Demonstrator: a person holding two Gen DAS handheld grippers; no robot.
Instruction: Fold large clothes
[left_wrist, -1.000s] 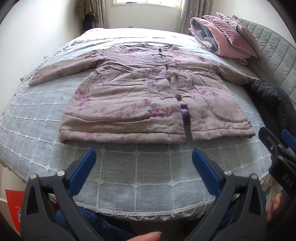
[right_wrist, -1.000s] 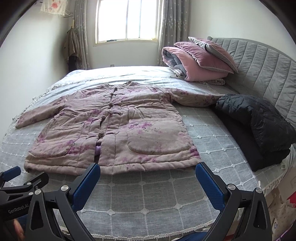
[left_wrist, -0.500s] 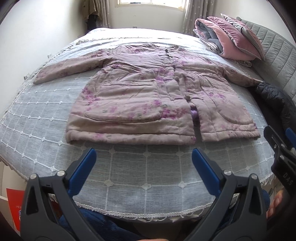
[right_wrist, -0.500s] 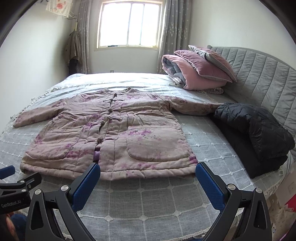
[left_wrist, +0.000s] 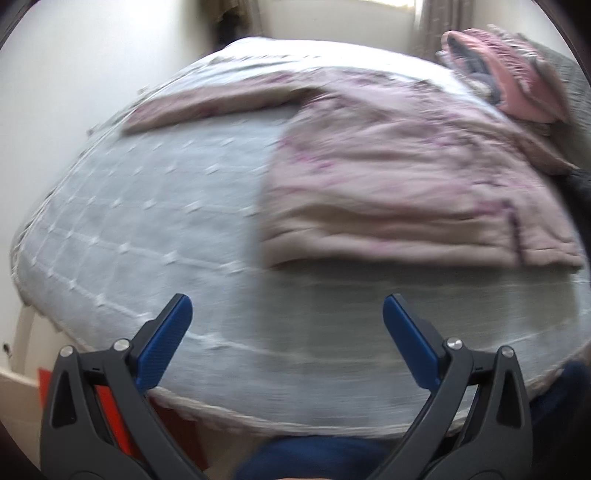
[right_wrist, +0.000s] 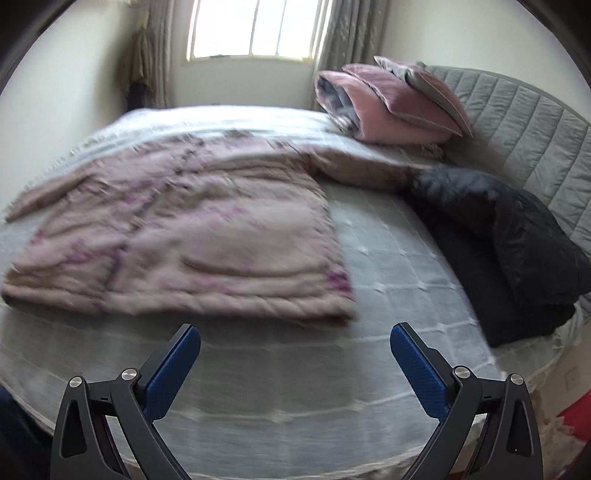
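Nearest the cameras, two grippers, left (left_wrist: 287, 308) and right (right_wrist: 295, 338), hang over the bed (right_wrist: 388, 258) edge, jaws spread wide and empty. Beyond lies one pink coat (right_wrist: 192, 236), flat with both sleeves out. One black jacket (right_wrist: 517, 236) sits right; farthest, two pillows (right_wrist: 410, 92) top one folded quilt (right_wrist: 365, 118).

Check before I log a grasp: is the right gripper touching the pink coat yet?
Apart. In the right wrist view the open right gripper sits short of the pink coat, with a strip of grey bedspread between fingertips and hem.
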